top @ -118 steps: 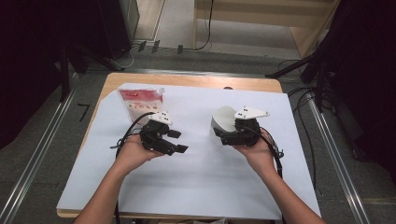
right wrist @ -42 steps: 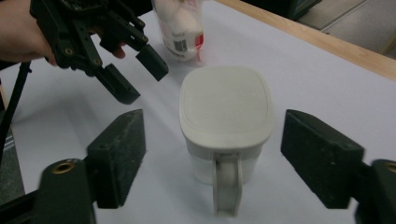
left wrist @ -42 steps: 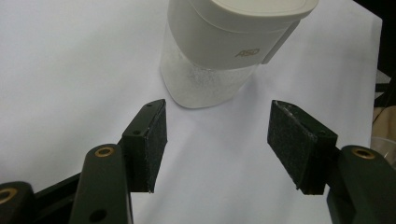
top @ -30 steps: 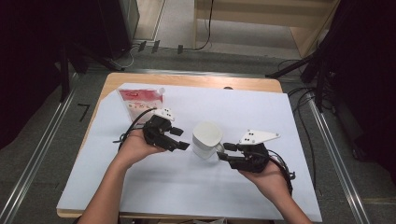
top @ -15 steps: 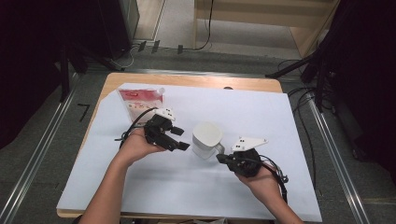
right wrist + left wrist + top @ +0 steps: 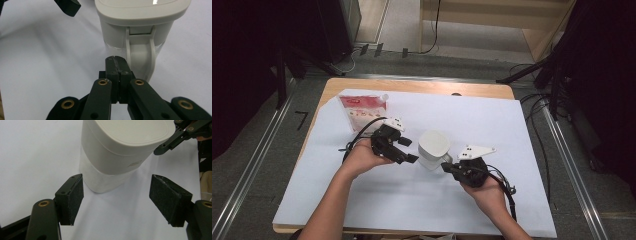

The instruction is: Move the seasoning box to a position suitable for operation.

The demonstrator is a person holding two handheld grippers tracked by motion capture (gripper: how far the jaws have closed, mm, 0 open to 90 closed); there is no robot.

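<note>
White sheet (image 6: 412, 200) covers most of the wooden tabletop (image 6: 422, 86); bare wood shows along the far edge and near-left edge. Grey floor with metal rails on both sides, dark curtains left and right, cables on the floor beyond.

Both forearms enter from the near edge. Right tongs (image 6: 446, 167) held low, pointing left toward the white jug (image 6: 433, 148); jaws pressed together with nothing between them, tips just beside the jug's handle (image 6: 140, 60), contact unclear. Left tongs (image 6: 408, 150) come in from the jug's left, angled toward it. Their jaws have just been opening and stand apart; in the left gripper view the jug (image 6: 120, 152) sits just ahead of the pads (image 6: 75, 197), not between them, no contact.

Jug stands upright near the middle of the sheet, lid on, between the two tongs. Red-and-white pouch (image 6: 362, 110) lies farther back-left, well apart from the jug, near the sheet's far-left corner.

Open sheet to the right of the jug and across the near half; far-right quarter also free. Sheet edges well apart from the jug on all sides.
</note>
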